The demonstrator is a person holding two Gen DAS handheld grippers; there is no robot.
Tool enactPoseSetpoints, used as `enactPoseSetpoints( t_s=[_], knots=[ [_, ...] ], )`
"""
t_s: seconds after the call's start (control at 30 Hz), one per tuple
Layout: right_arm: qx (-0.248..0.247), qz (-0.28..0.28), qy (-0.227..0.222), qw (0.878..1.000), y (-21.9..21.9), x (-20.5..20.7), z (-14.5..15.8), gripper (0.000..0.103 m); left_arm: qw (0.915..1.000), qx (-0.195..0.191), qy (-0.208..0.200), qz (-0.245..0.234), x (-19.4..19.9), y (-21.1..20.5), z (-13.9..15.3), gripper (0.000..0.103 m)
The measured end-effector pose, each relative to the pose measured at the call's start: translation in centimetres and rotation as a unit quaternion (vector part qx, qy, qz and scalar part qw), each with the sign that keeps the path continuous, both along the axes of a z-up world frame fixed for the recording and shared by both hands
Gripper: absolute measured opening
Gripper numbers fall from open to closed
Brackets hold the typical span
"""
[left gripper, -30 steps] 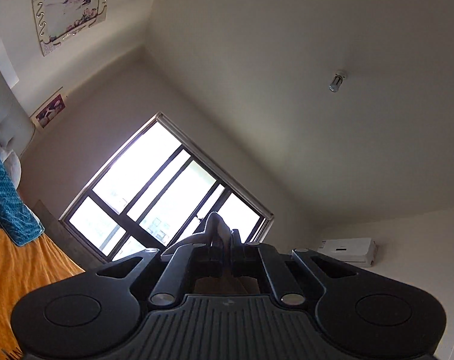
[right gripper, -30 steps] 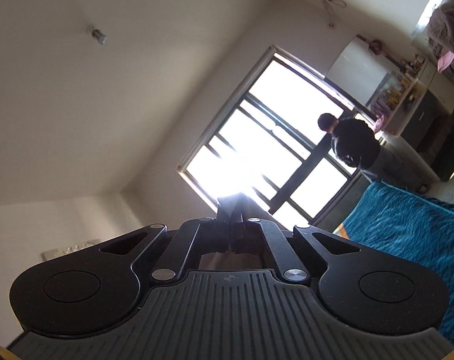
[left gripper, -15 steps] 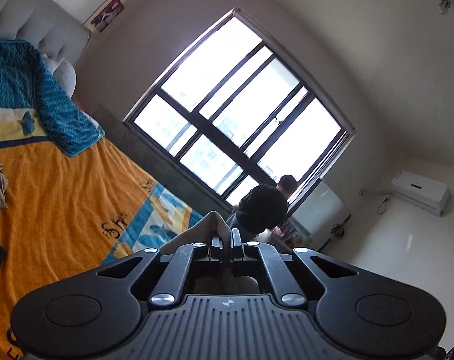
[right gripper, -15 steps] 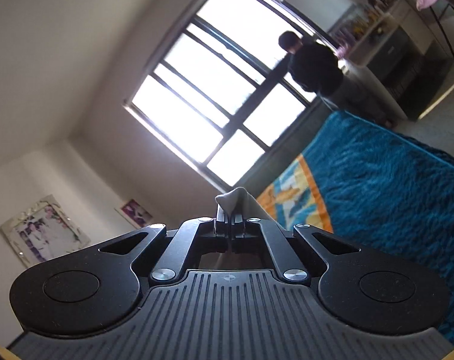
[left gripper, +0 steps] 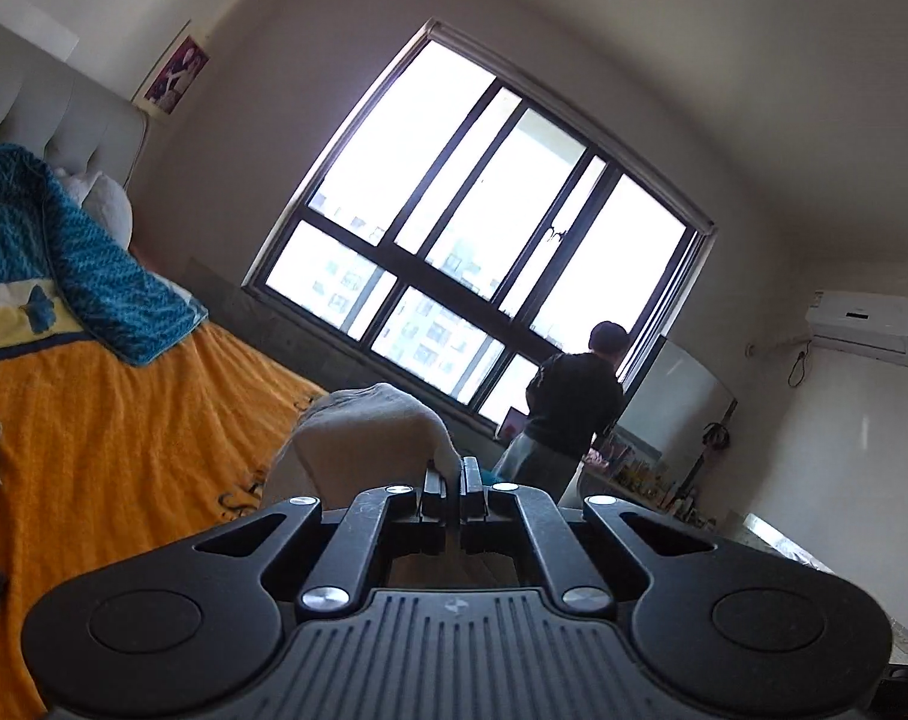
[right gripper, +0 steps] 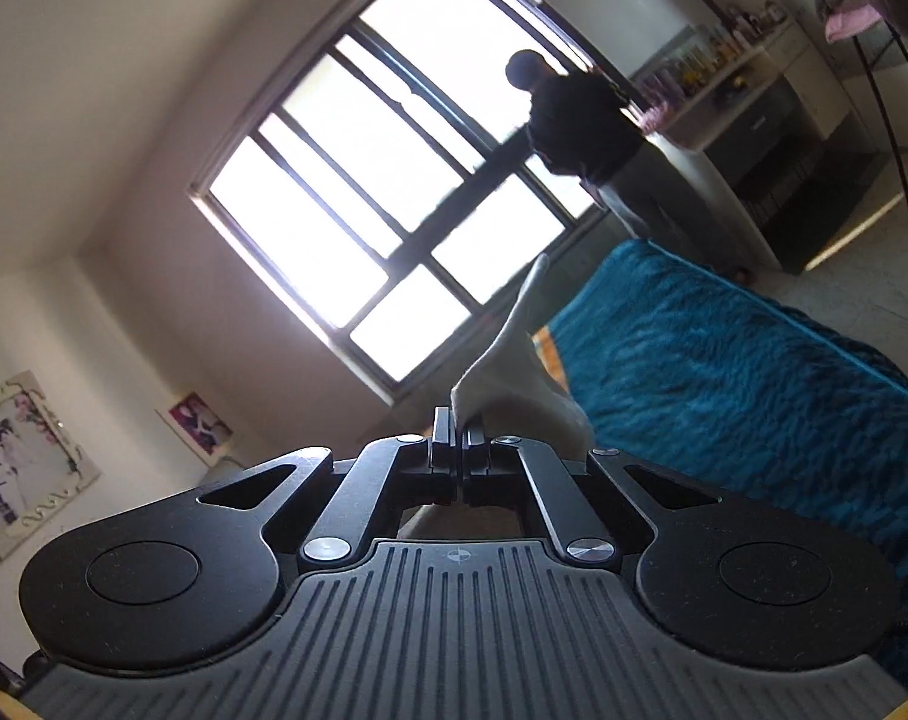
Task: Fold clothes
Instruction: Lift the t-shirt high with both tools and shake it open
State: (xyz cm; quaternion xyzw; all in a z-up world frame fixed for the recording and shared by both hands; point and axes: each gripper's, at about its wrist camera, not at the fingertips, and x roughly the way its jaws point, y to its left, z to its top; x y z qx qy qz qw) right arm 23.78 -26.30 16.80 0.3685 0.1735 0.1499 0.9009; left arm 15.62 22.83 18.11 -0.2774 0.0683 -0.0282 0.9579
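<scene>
The left gripper (left gripper: 453, 471) is clenched on a fold of a pale beige cloth garment (left gripper: 364, 426), which bunches up just ahead of its black fingers and hangs toward the left. The right gripper (right gripper: 457, 423) is likewise clamped tight on the same light fabric (right gripper: 514, 354), a narrow strip of it rising from the fingertips toward the window.

Below and to the left of the left gripper lies a bed under an orange knitted bedspread (left gripper: 112, 450) with dark lettering; a teal fuzzy blanket (left gripper: 94, 276) is heaped at its head against a grey tufted headboard (left gripper: 52, 108). In the right wrist view the teal blanket (right gripper: 724, 372) spreads across the bed to the right of the gripper.

Beyond the bed stands a large dark-framed window (left gripper: 484, 240), very bright. A person in a dark top (left gripper: 574, 402) stands with their back turned beside a cluttered shelf unit (right gripper: 754, 102). A white wall air conditioner (left gripper: 868, 327) hangs at the right, and framed photographs (right gripper: 16, 456) hang on the left wall.
</scene>
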Motion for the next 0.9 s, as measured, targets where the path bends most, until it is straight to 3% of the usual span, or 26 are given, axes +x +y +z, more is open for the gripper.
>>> enactPoseSetpoints(
  t_s=[0.1, 0.2, 0.37, 0.47, 0.63, 0.8, 0.9],
  knots=[
    [0.013, 0.006, 0.084, 0.996, -0.2, 0.7, -7.5, 0.001, 0.9944, -0.029, 0.101, -0.003, 0.7, 0.6, -7.8, 0.001],
    [0.031, 0.005, 0.167, 0.985, 0.1, 0.0, -14.8, 0.001, 0.9779, -0.082, 0.192, 0.001, 0.8, 1.6, -15.1, 0.001],
    [0.014, -0.025, 0.234, 0.972, 0.0, -1.9, -20.7, 0.001, 0.9590, -0.111, 0.261, 0.010, -0.5, 2.3, -20.9, 0.001],
    [-0.001, -0.038, 0.246, 0.969, -0.3, -3.2, -21.6, 0.001, 0.9571, -0.112, 0.267, 0.015, -1.7, 2.6, -21.2, 0.001],
    [-0.011, -0.048, 0.239, 0.970, -1.1, -6.2, -19.9, 0.001, 0.9632, -0.072, 0.258, 0.017, -4.6, 1.1, -18.5, 0.001],
    [-0.022, -0.052, 0.232, 0.971, -1.5, -8.9, -18.9, 0.001, 0.9640, -0.070, 0.257, 0.008, -7.2, 0.6, -17.3, 0.001],
    [-0.031, -0.058, 0.228, 0.971, -1.9, -10.4, -18.7, 0.000, 0.9644, -0.045, 0.260, 0.008, -8.5, -0.4, -16.9, 0.001]
  ],
)
